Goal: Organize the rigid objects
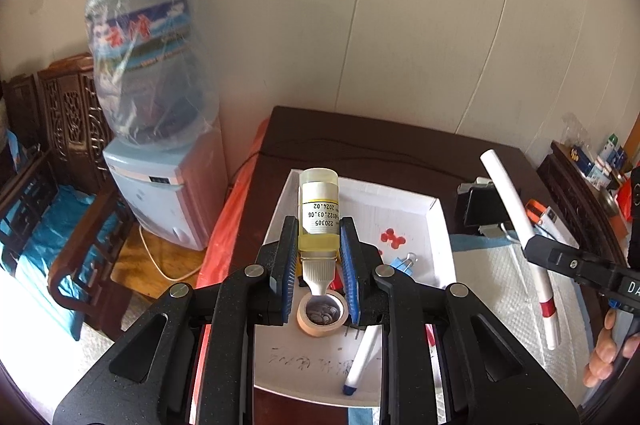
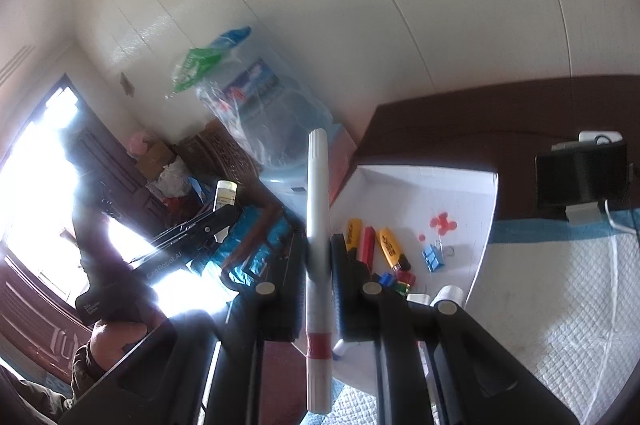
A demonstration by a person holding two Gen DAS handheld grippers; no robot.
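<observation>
both tongs loaded above the white tray

left tongs (image 1: 319, 257) pinch a small bottle of yellow liquid (image 1: 318, 215), cap end toward the camera, base pointing away, hanging over the white tray (image 1: 440, 245). a tape roll (image 1: 321, 313) lies in the tray just under the bottle's nozzle, a blue-capped pen (image 1: 362, 361) beside it. right tongs (image 2: 319, 257) pressed tight on a white marker (image 2: 318, 225) with a red band, held roughly upright across the jaws, over the tray's near edge. in the tray: yellow and red lighters (image 2: 372, 241), blue binder clip (image 2: 433, 257). tray rests on the dark counter (image 1: 360, 141).
</observation>
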